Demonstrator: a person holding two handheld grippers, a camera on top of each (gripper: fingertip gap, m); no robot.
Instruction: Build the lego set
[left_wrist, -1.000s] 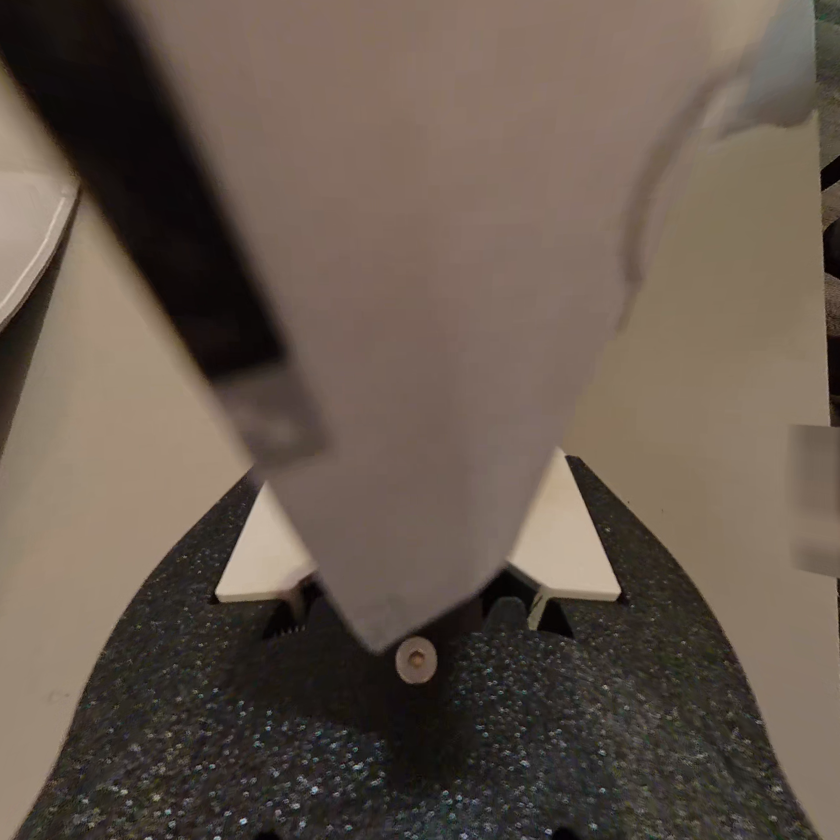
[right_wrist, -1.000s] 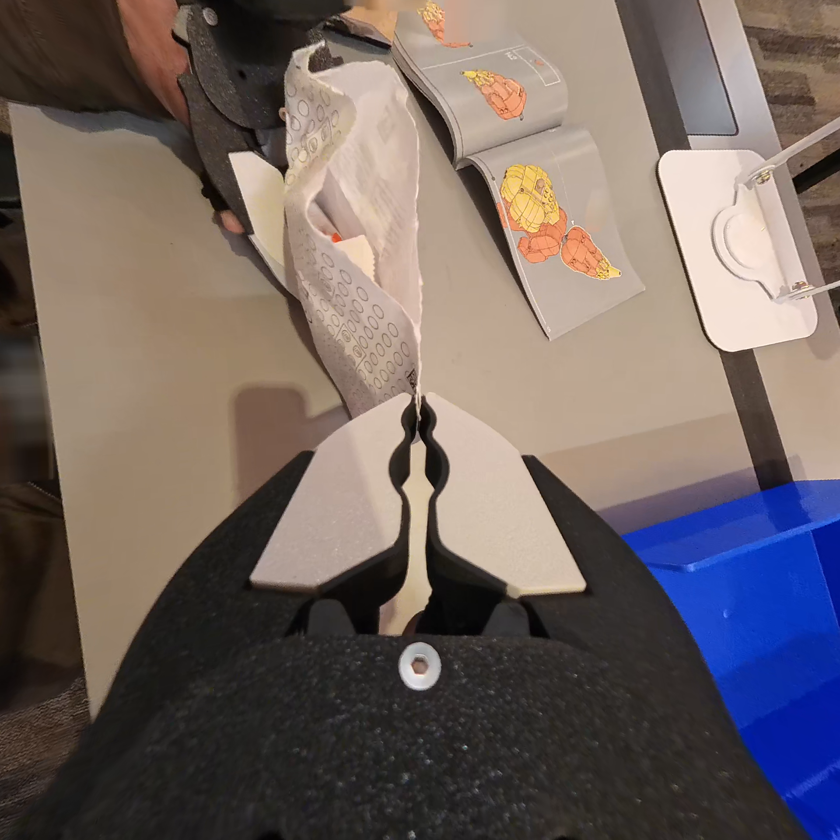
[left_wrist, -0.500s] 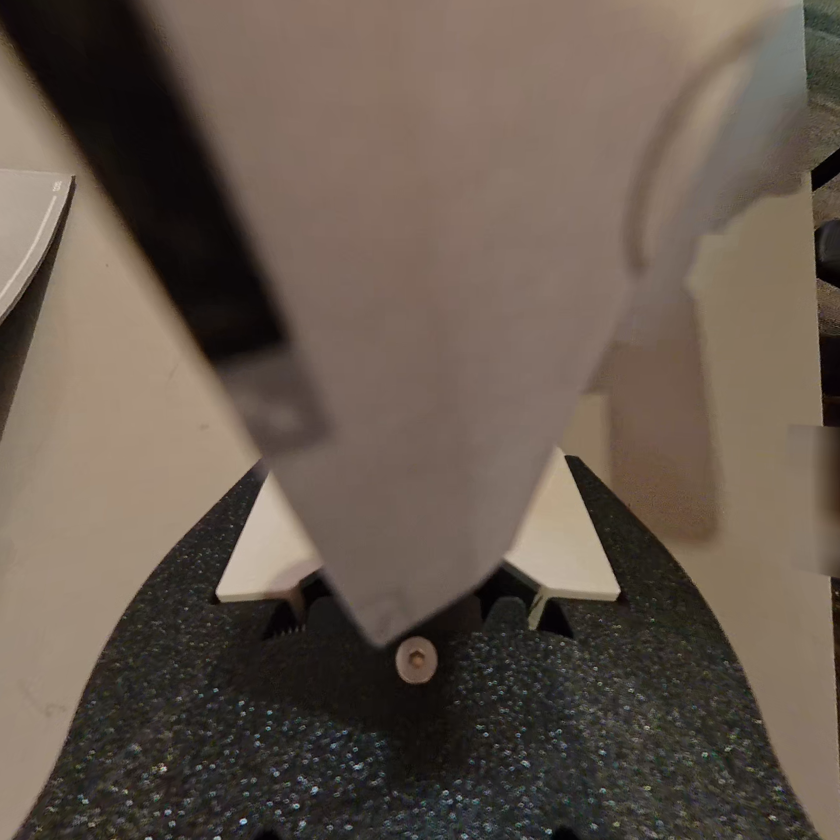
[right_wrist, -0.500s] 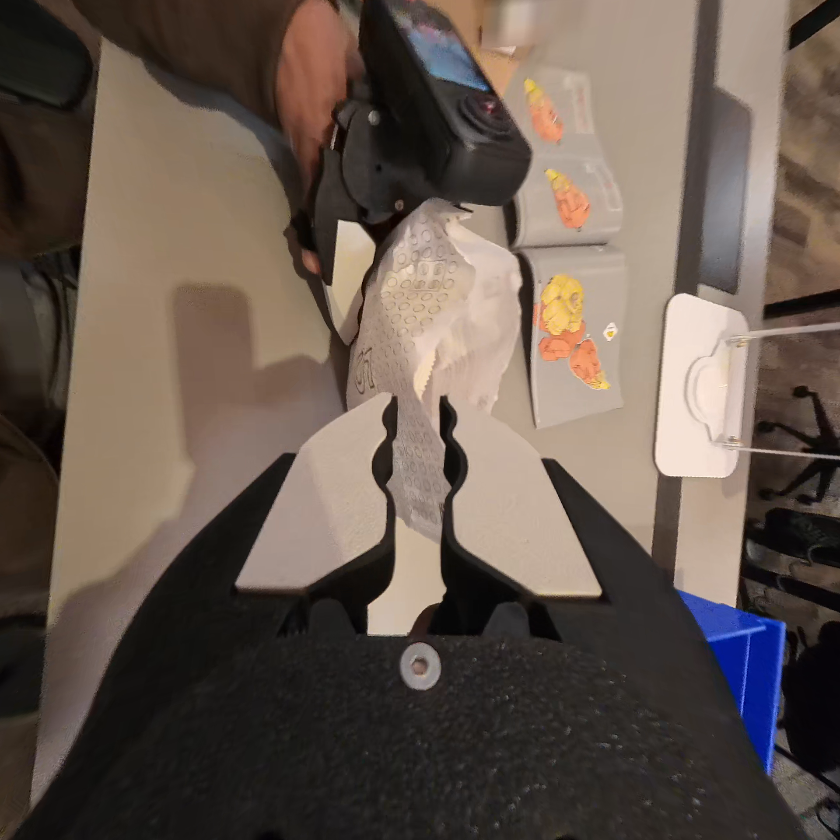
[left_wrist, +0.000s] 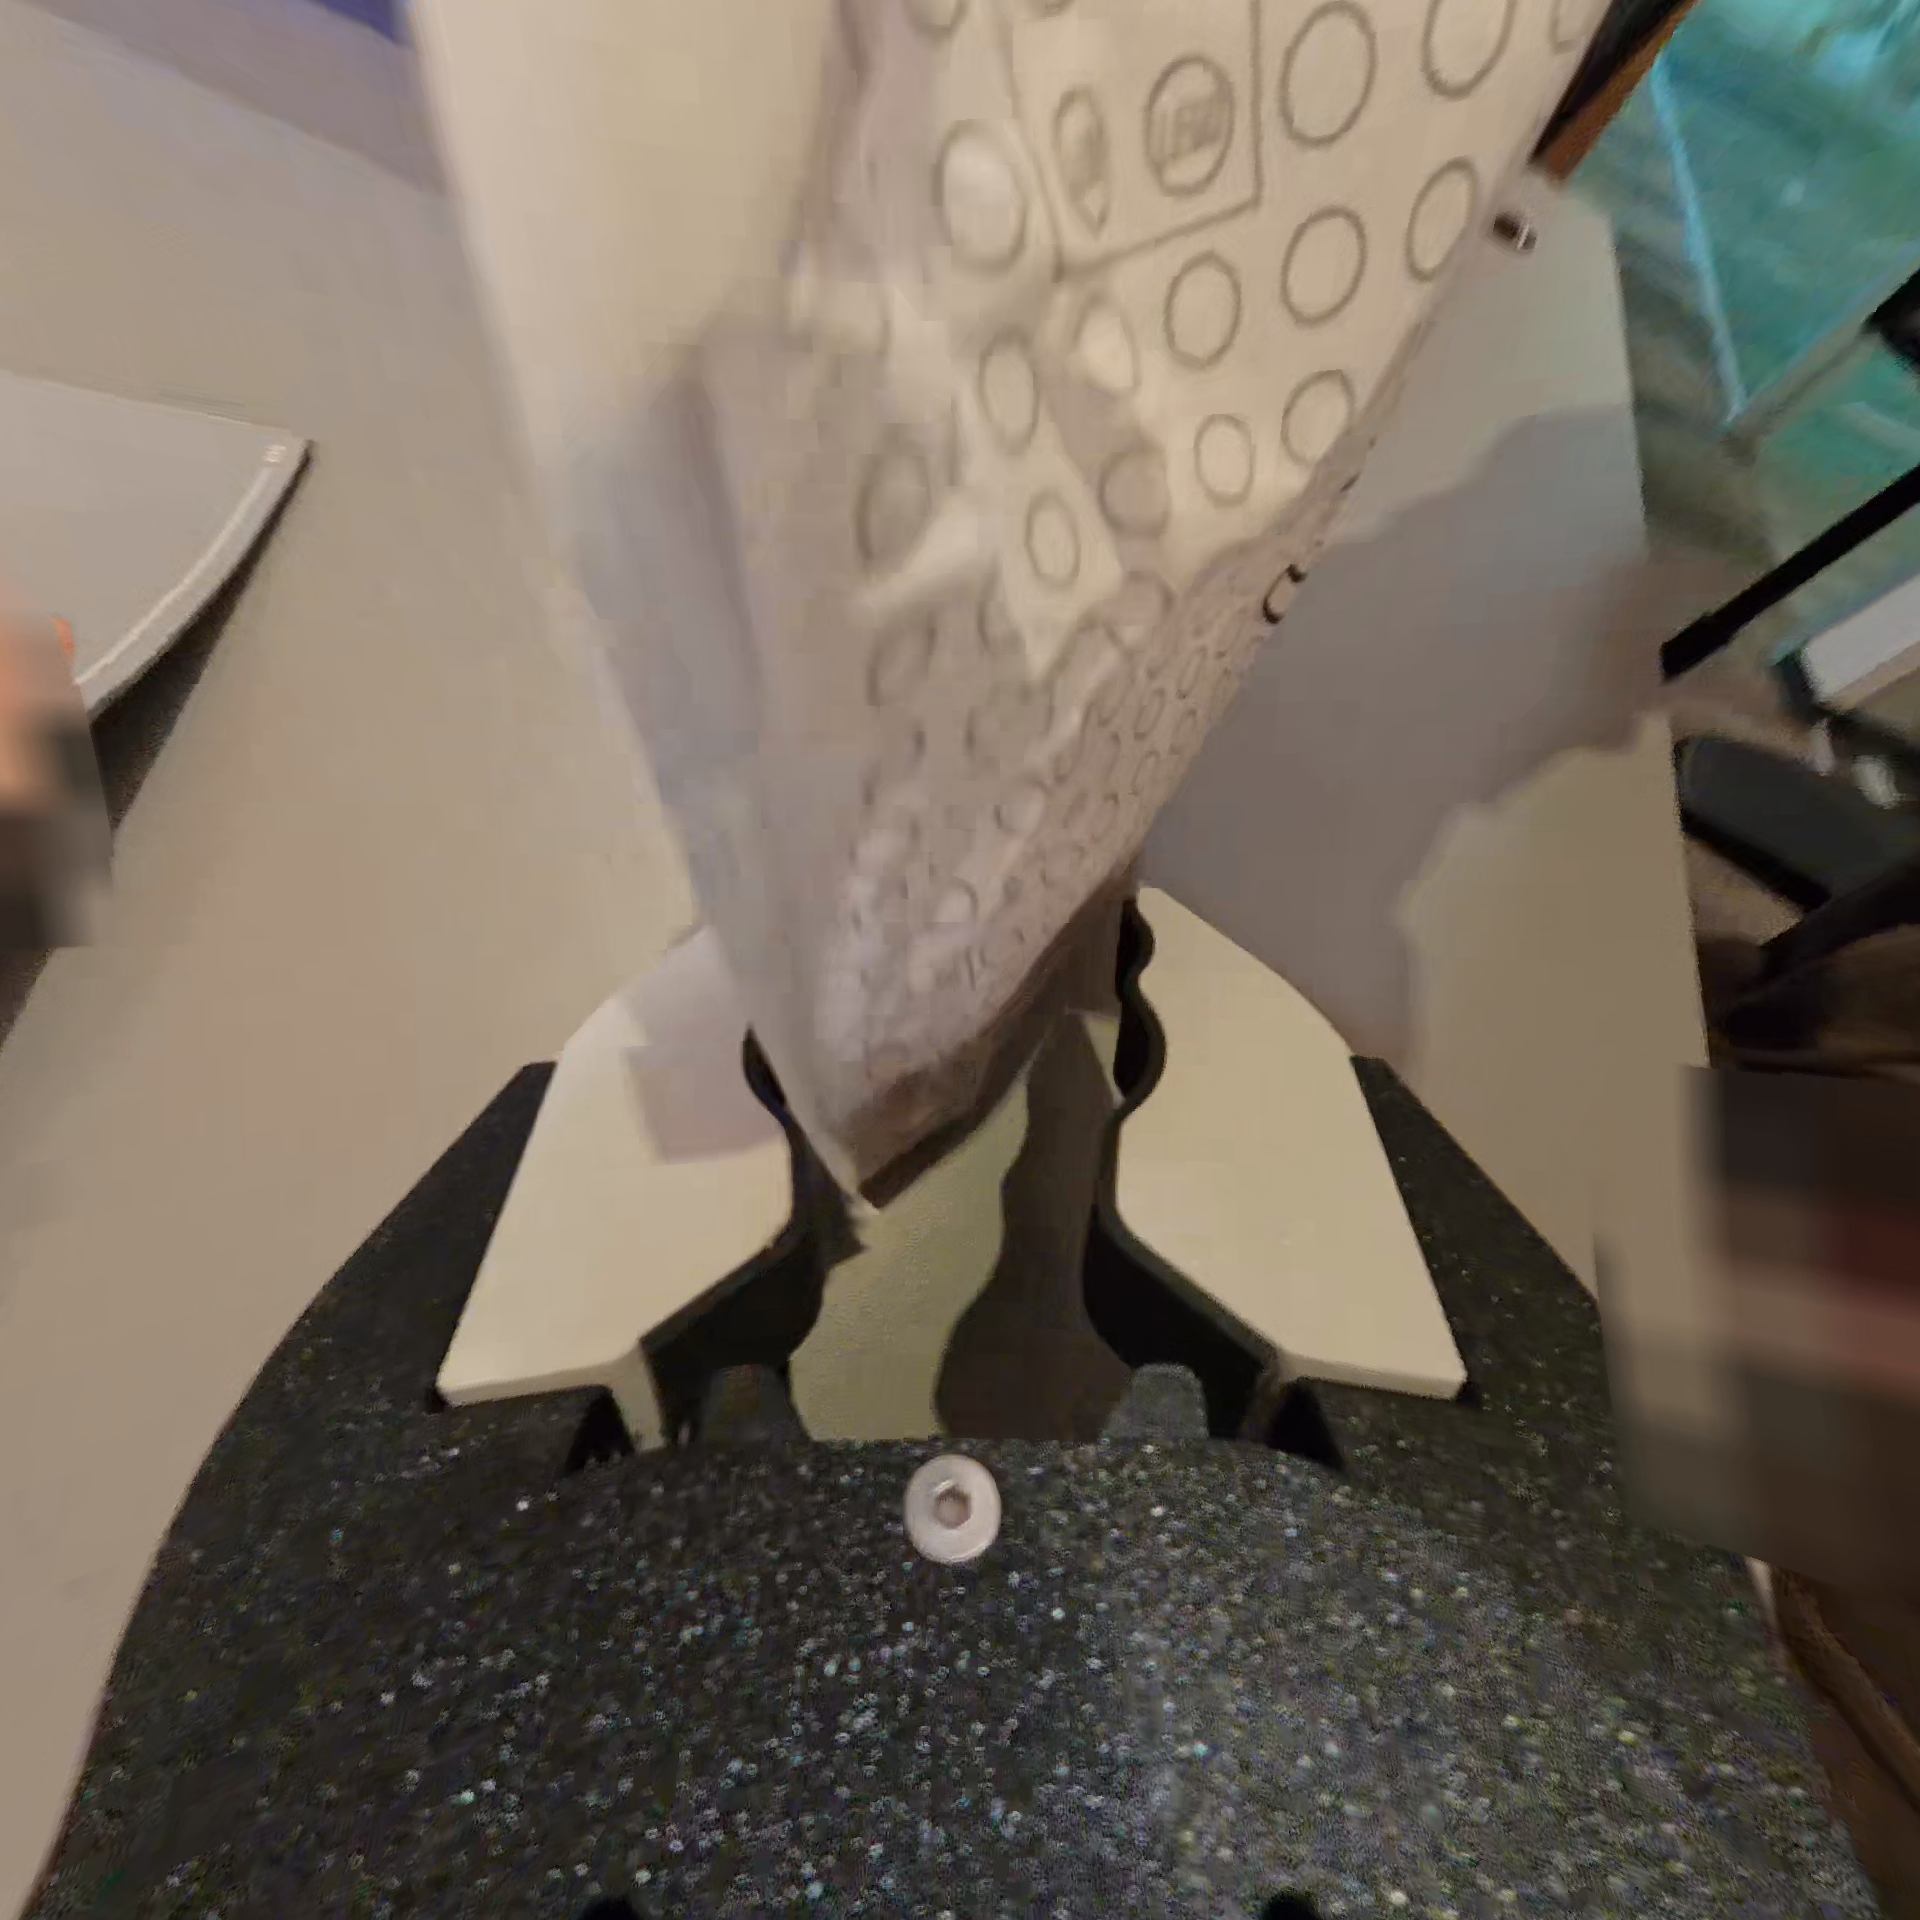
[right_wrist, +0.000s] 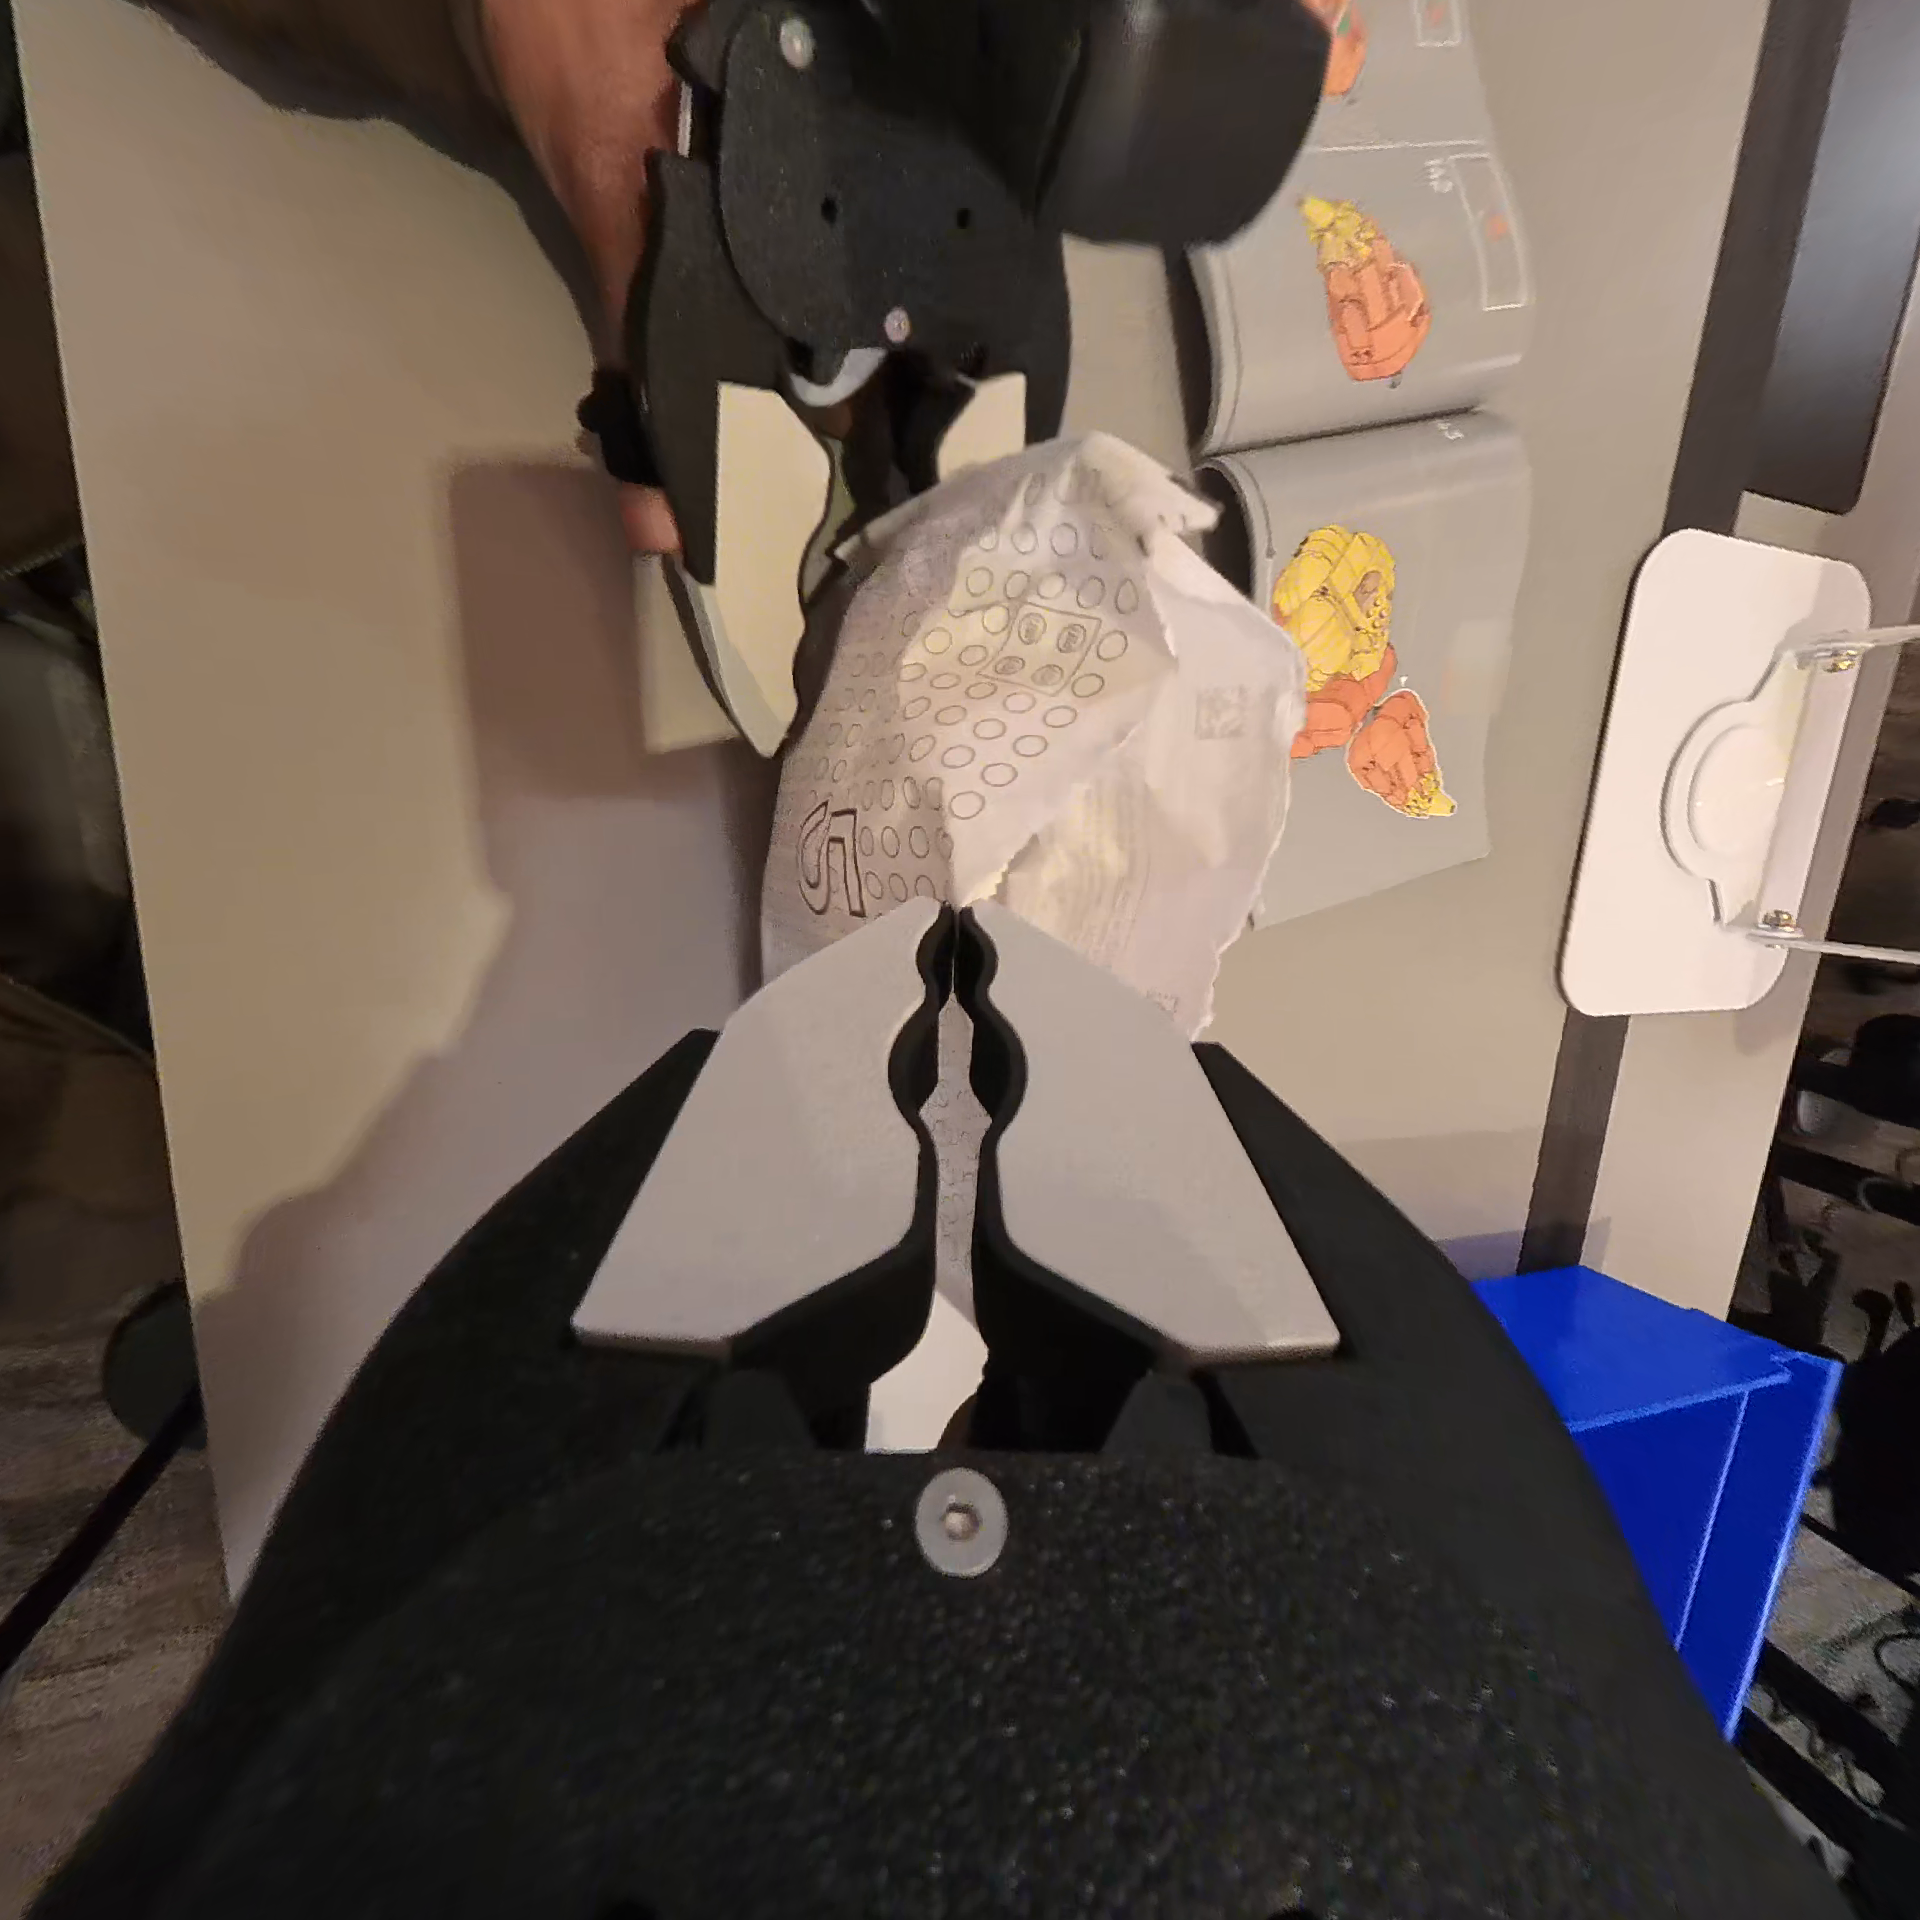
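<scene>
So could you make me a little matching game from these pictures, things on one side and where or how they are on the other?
Things:
1. paper bag
2. instruction booklet
3. blue bin
4. white stand

Where or how:
A. lies open on the table, pictures facing up
B. at the lower right, beside the table
C. torn, hanging between the two grippers
D. flat plate on the table's right edge

Pairs: 1-C, 2-A, 3-B, 4-D
</scene>
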